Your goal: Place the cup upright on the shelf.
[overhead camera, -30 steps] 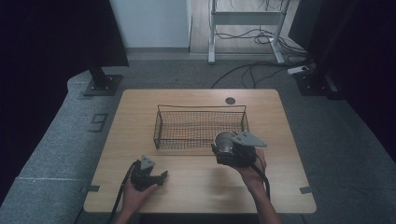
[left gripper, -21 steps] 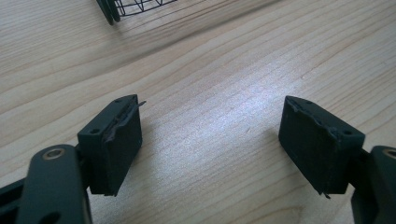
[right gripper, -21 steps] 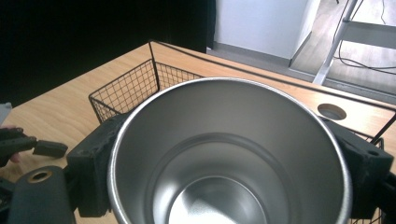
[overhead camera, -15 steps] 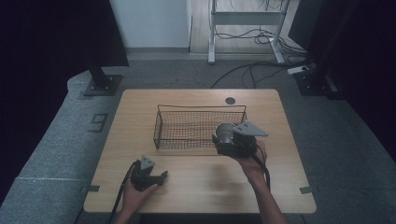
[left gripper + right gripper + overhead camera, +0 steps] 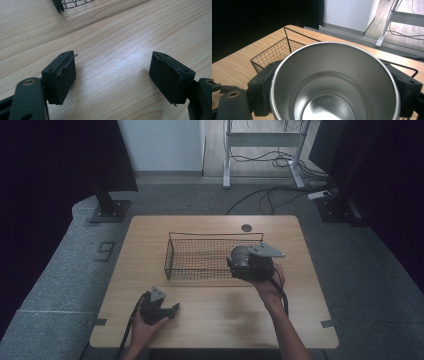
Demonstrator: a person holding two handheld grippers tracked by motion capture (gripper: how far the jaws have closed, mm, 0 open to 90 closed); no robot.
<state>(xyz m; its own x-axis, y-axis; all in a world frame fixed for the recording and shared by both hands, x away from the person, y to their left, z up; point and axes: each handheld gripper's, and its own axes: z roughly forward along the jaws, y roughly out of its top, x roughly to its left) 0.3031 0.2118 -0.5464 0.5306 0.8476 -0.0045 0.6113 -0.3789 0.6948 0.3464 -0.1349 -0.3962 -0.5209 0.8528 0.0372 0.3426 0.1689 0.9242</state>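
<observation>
With the right tool (image 5: 239, 261) clamped on the steel cup (image 5: 334, 82) at the basket's (image 5: 200, 270) three o'clock end, carry the cup clear over the wire rim before lowering, while the left tool (image 5: 112, 75) rests released at the counter's (image 5: 150, 235) seven o'clock.

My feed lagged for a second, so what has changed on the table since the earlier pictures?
The right hand-held gripper, shut on the steel cup, moved up the high view toward the wire basket and now hangs over its right end. Nothing was picked up or released. The left hand-held gripper kept still, open, low over the table, and the basket stayed put.
</observation>
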